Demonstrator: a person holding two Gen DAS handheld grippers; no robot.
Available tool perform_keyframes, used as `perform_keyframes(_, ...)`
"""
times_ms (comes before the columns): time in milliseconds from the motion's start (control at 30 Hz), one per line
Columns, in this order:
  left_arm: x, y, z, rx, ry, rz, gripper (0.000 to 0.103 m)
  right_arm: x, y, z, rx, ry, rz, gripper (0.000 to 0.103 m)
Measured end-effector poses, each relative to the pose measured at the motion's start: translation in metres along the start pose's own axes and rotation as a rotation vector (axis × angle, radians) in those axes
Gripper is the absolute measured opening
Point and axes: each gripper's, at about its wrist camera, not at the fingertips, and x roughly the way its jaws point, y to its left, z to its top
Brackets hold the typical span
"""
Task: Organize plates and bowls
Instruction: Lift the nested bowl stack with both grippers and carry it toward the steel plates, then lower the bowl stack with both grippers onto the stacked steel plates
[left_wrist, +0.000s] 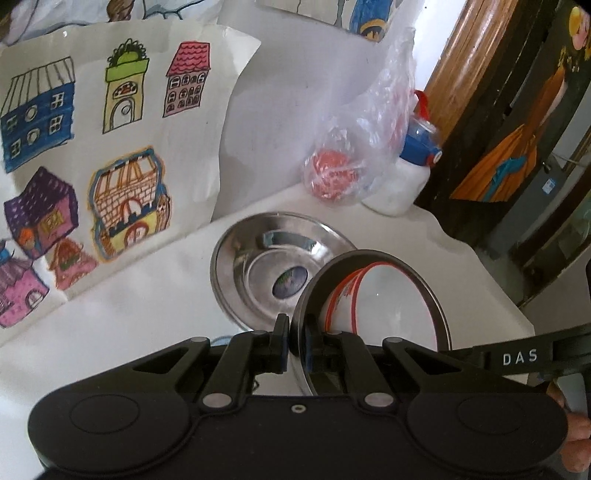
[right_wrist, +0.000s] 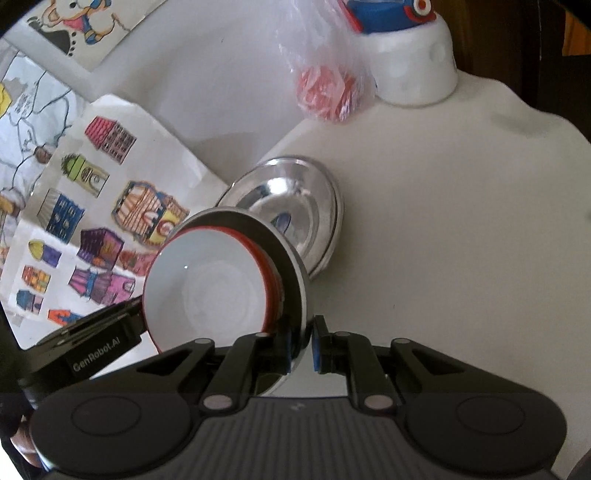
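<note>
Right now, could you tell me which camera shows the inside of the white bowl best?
The right wrist view: the white bowl faces it, its whole interior visible. In the left wrist view the bowl appears obliquely, partly hidden behind the steel plate's rim.

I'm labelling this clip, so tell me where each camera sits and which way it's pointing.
Left wrist: on the left gripper, looking along its fingers over the white table toward the drawings; the gripper is shut on the steel plate holding the red-rimmed bowl, the right gripper entering.
Right wrist: on the right gripper, facing the back wall; shut on the steel plate; left gripper entering.
Shared: plate, bowl, second steel plate, plastic bag, white bottle.
</note>
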Motion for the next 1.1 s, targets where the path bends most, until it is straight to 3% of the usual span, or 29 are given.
perform_keyframes(1100,0.054,0.039,0.037,-0.145,-0.069,0.028,0.006,0.057,0.025,0.065,-0.051,-0.015,-0.066,0.013)
